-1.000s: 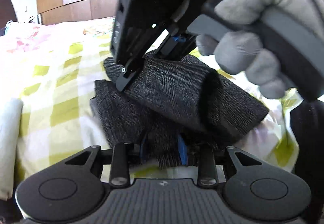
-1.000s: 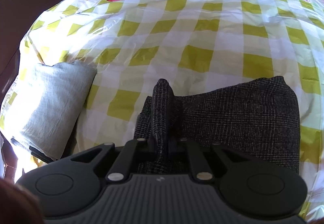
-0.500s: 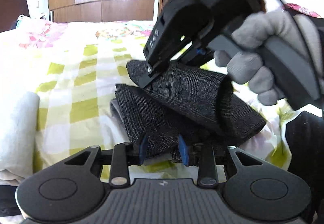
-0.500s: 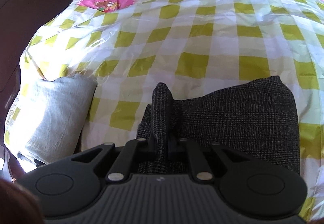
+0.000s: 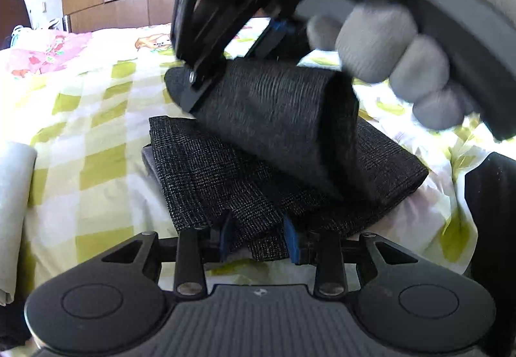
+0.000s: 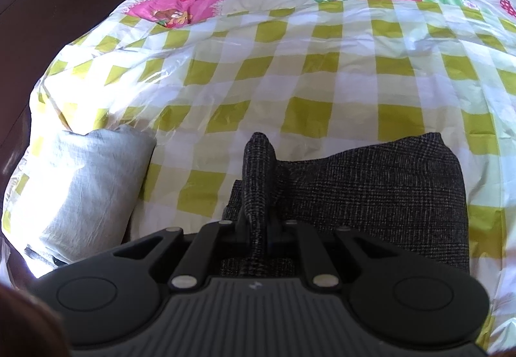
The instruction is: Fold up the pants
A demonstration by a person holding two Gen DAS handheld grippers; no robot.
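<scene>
Gripping the dark pants (image 5: 225, 182) on the checked bedspread (image 5: 96, 118), the left gripper (image 5: 256, 236) clamps the thick near edge while the right gripper (image 6: 256, 228), nearly closed, pinches a raised fold. Uneven pulling could probably skew the stack.

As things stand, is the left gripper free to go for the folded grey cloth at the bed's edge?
Probably not: the left gripper is shut on the dark pants. The path to the grey cloth on the checked bedspread looks clear, but it must release first.
</scene>
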